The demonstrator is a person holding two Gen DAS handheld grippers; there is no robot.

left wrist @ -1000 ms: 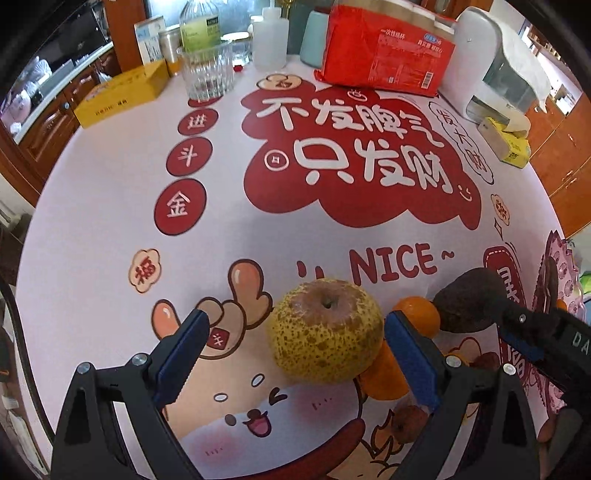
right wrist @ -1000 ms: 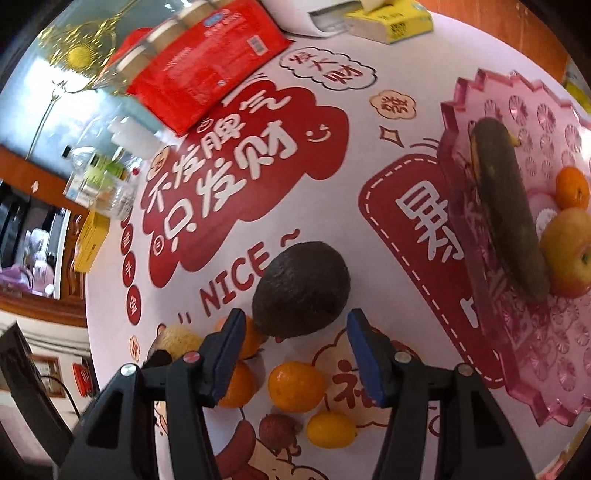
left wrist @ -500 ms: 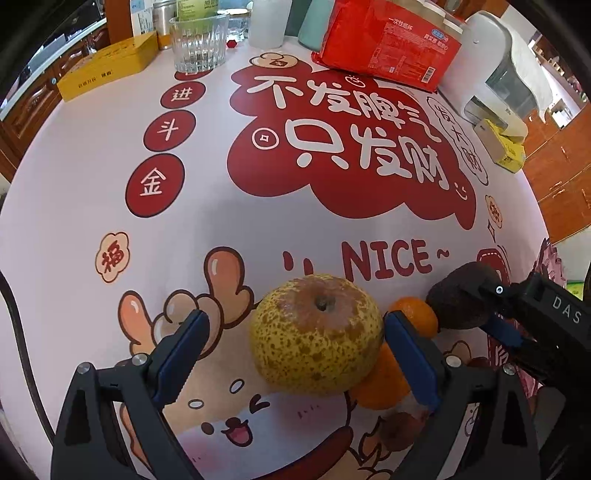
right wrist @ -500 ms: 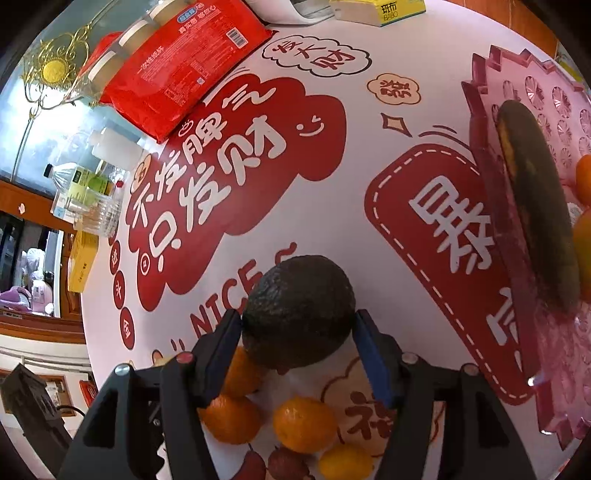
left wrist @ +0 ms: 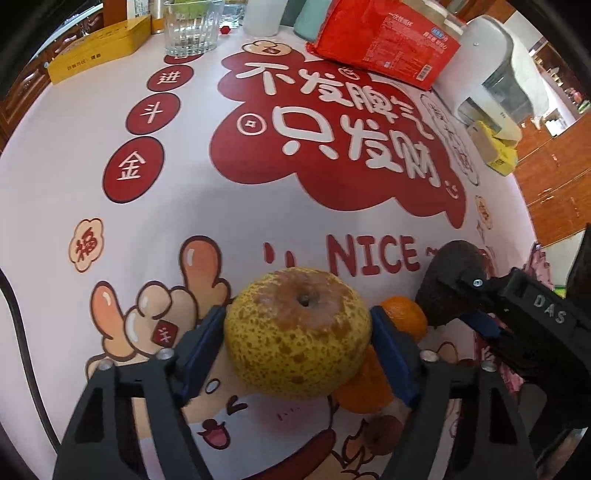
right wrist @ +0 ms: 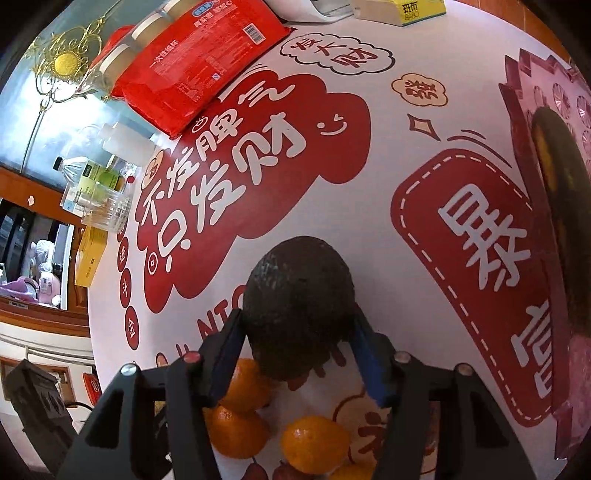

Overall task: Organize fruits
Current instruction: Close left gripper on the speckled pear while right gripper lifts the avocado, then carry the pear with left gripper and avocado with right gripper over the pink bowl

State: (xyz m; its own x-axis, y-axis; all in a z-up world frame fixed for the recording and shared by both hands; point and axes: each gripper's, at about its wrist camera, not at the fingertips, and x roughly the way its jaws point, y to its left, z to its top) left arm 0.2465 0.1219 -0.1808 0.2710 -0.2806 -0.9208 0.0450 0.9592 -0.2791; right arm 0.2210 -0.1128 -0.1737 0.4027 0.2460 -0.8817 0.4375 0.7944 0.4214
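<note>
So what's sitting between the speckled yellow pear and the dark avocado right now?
In the left wrist view, a small orange tangerine sits between the speckled yellow pear and the dark avocado, behind the left hand-held gripper's blue pad.

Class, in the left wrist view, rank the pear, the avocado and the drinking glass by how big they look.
1. Pear, largest, though nearest the camera.
2 and 3. Avocado and drinking glass: unsure; the avocado is partly hidden, the glass far and cropped.
</note>
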